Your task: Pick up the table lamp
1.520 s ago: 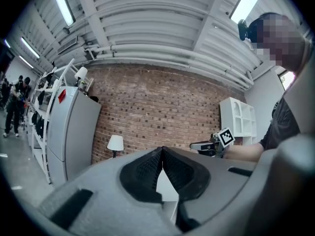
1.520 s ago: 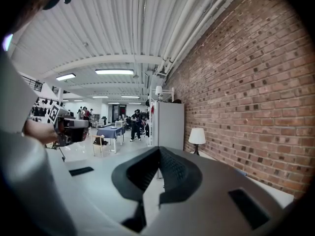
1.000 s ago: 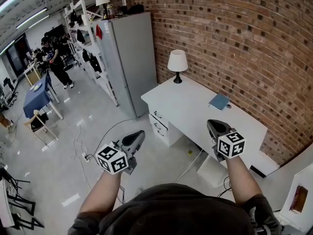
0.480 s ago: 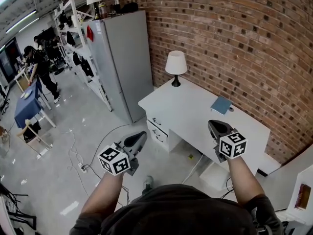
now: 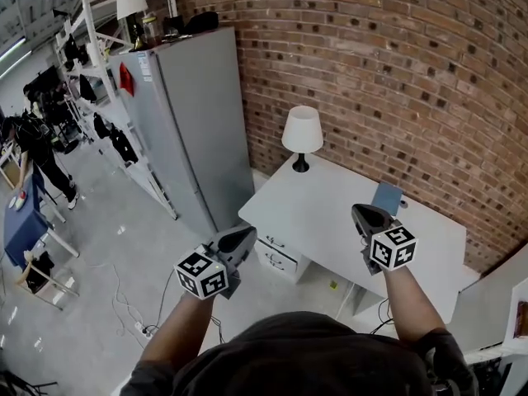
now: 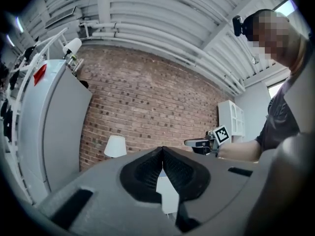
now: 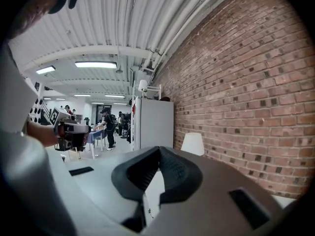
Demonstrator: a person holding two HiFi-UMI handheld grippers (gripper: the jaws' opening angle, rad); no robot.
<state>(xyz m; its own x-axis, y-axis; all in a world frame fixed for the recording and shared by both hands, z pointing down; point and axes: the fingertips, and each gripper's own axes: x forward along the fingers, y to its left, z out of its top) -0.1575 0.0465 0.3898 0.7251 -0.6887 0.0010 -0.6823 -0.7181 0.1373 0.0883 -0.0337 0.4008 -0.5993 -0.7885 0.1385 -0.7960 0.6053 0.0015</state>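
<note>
Your left tongs (image 5: 246, 233) and right tongs (image 5: 360, 209) are both closed tip to tip, gripping nothing. You hold them about level, forearms stretched forward. The table lamp (image 5: 302, 134), with its white cone shade and dark base, stands apart on the smooth white tabletop (image 5: 330, 213), beside the rough brick wall (image 5: 396, 73).

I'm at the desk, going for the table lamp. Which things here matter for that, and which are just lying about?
For the job:
- table lamp, upright at the back of the white desk
- left gripper and right gripper, both shut and empty

Just lying about:
- blue notebook on the desk
- grey cabinet
- second lamp on top of the cabinet
</note>
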